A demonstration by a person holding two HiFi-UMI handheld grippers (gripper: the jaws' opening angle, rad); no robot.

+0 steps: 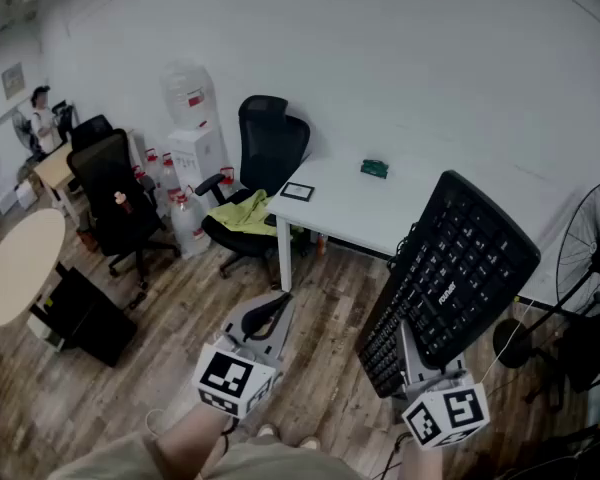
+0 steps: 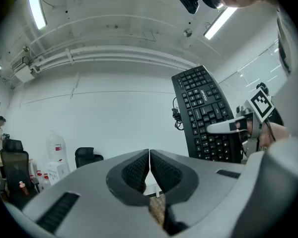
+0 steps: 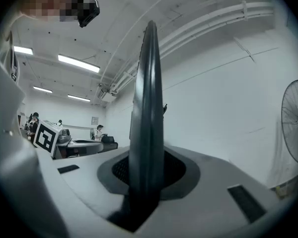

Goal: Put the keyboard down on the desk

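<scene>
Keyboard [image 1: 450,268] rises tilted above the right gripper [image 1: 417,346], whose jaws pinch its near edge; left gripper [image 1: 273,315], jaws pressed together on nothing, sits apart.

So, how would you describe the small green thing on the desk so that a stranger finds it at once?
Look for the white desk against the white wall, right of the black office chair. Near the desk's far edge, by the wall, lies a small dark green object. The only other thing on the desk is a flat black-framed card at its near left corner.
</scene>
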